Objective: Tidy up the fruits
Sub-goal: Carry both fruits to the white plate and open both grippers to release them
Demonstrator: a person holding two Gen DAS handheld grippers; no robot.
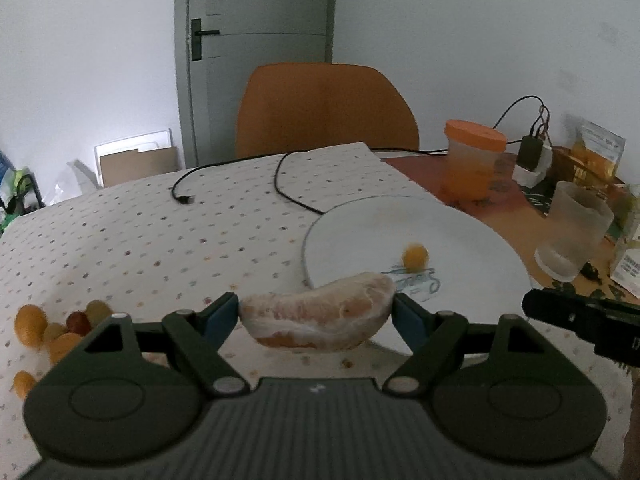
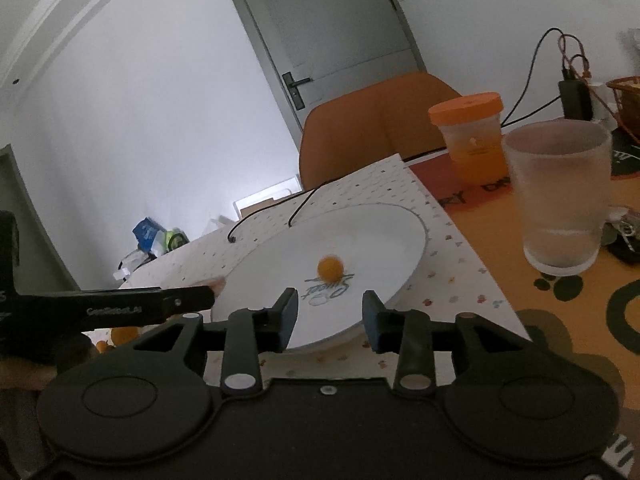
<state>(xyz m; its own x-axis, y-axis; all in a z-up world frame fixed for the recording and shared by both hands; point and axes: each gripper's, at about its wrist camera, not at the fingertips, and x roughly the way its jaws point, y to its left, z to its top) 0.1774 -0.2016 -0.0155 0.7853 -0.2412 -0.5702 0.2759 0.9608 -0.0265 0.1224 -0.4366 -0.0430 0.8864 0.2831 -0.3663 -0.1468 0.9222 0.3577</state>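
White walls and a grey door stand behind the worktop (image 1: pixel 132 236), which is covered with a dotted cloth. Your left claw (image 1: pixel 316 314) is clamped on a peeled citrus segment (image 1: pixel 318 318), gripping it by its two ends and holding it raised over the near rim of the white plate (image 1: pixel 460 240). One small orange fruit (image 1: pixel 415 257) already lies near the plate's middle, beside the printed lettering. Your right claw (image 2: pixel 330 316) hangs at the plate's near edge with its jaws apart and nothing between them.

Well to the left of the plate, a cluster of small fruits (image 1: pixel 60 328), orange, reddish and pale green, waits on the cloth. Beyond the plate to its right stand a frosted glass (image 1: pixel 574 232) and an orange-lidded tub (image 1: pixel 474 156), and a black cable (image 1: pixel 288 188) trails across the cloth behind the plate.

You appear to be mid-carry, bringing the segment to the plate. The next move likely calls for advancing it over open plate surface, clear of the small fruit, lowering it, and only then easing your grip; the flesh looks soft, so squeeze no harder.
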